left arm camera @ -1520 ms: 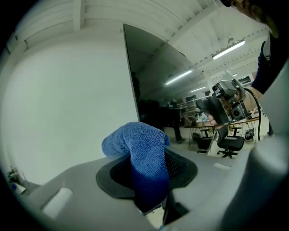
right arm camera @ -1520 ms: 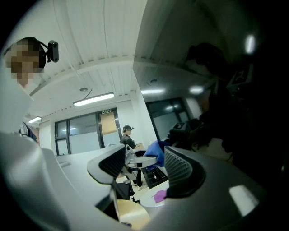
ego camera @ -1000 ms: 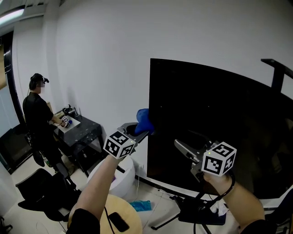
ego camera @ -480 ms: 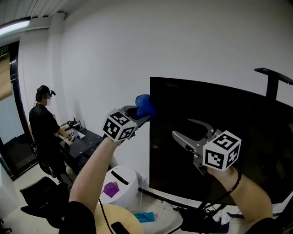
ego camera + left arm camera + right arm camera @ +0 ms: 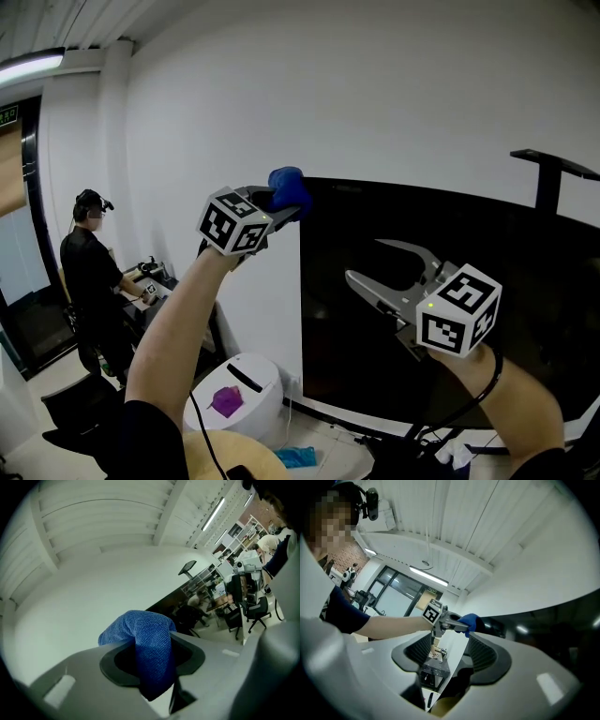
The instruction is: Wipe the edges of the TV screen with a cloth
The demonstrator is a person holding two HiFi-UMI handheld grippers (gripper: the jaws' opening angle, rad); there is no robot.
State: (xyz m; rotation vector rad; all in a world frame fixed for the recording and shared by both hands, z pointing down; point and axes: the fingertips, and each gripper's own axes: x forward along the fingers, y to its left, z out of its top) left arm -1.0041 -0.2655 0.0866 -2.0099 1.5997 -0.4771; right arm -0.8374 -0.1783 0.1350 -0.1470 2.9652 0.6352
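A large black TV screen (image 5: 469, 319) stands against the white wall. My left gripper (image 5: 278, 200) is shut on a bunched blue cloth (image 5: 289, 187), which it holds at the screen's top left corner. In the left gripper view the cloth (image 5: 151, 639) bulges out between the jaws, with the dark screen (image 5: 180, 604) behind it. My right gripper (image 5: 364, 260) hangs in front of the screen's middle. It is open with nothing between its fingers, and its jaws have just narrowed slightly. The right gripper view shows the left gripper (image 5: 451, 623) and the cloth (image 5: 471, 620) at the screen's edge.
A person (image 5: 89, 272) stands at a dark desk at the far left. Below the screen's left side are a white bin (image 5: 246, 384) and a round wooden tabletop (image 5: 220, 455). A black stand arm (image 5: 553, 167) juts out above the screen's right end.
Both grippers have risen. The left one carried the cloth up along the screen's left edge to the top corner. The right one climbed a little in front of the screen.
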